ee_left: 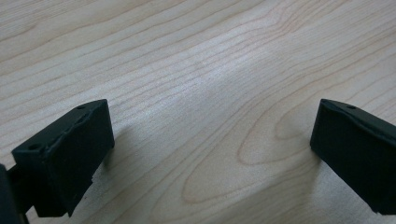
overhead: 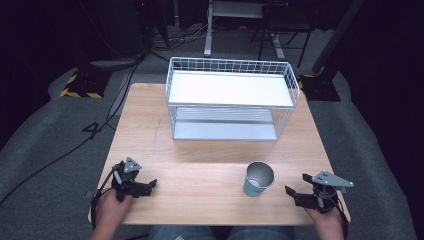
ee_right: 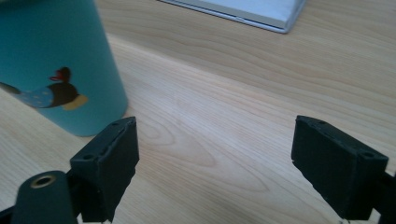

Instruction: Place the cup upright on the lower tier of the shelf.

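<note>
On the bench (overhead: 150, 125), near its front edge, a teal cup (overhead: 259, 179) stands upright, just left of the right gripper (overhead: 296, 192), whose jaws are spread and empty. The left gripper (overhead: 150, 186) rests well apart, jaws likewise wide. Probably the cup goes to the wire rack (overhead: 231, 97) behind; approach level, straddle its wall, close gently.
</note>
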`<state>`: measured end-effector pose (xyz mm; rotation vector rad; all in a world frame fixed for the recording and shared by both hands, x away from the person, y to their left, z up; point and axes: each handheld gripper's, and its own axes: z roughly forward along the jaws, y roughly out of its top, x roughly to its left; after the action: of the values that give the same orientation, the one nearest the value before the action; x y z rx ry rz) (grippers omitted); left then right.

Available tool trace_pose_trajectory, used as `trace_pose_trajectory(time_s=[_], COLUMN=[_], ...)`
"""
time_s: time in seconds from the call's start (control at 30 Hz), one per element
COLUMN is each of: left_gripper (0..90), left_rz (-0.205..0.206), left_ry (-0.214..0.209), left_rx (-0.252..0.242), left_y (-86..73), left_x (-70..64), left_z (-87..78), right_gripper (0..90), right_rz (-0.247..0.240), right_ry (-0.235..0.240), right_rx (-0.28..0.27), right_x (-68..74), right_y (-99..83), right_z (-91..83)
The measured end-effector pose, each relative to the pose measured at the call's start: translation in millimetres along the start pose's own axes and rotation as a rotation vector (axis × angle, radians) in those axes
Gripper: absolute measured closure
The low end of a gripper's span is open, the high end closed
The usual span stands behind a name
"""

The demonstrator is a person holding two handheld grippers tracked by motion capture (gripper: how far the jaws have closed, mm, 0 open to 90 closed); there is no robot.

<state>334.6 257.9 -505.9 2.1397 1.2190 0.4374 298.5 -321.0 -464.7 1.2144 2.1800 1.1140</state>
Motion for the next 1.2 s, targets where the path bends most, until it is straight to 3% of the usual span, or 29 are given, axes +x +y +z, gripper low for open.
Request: trace_pose_trajectory(time_s=[0.47,0.97,1.2], left_gripper=[0.0,0.0,0.0], left_rz=[-0.003,-0.004,-0.003], left_ry=[-0.002,-0.003,-0.003], left_rx=[0.0,0.001,0.0], left_y=[-0.1,-0.3,-0.3], left_x=[-0.2,-0.4,-0.3], left_z=[0.0,0.0,0.0], right_gripper=[13.3,9.7,9.7], right_rz=[-0.078,-0.119,-0.105], right_ry=[0.109,0.191,0.201], right_rx=[0.007,0.027,0.019], right_x=[38.4,62.3,68.0], right_y=[9.3,11.5,11.2], right_z=[13.0,35.6,48.2])
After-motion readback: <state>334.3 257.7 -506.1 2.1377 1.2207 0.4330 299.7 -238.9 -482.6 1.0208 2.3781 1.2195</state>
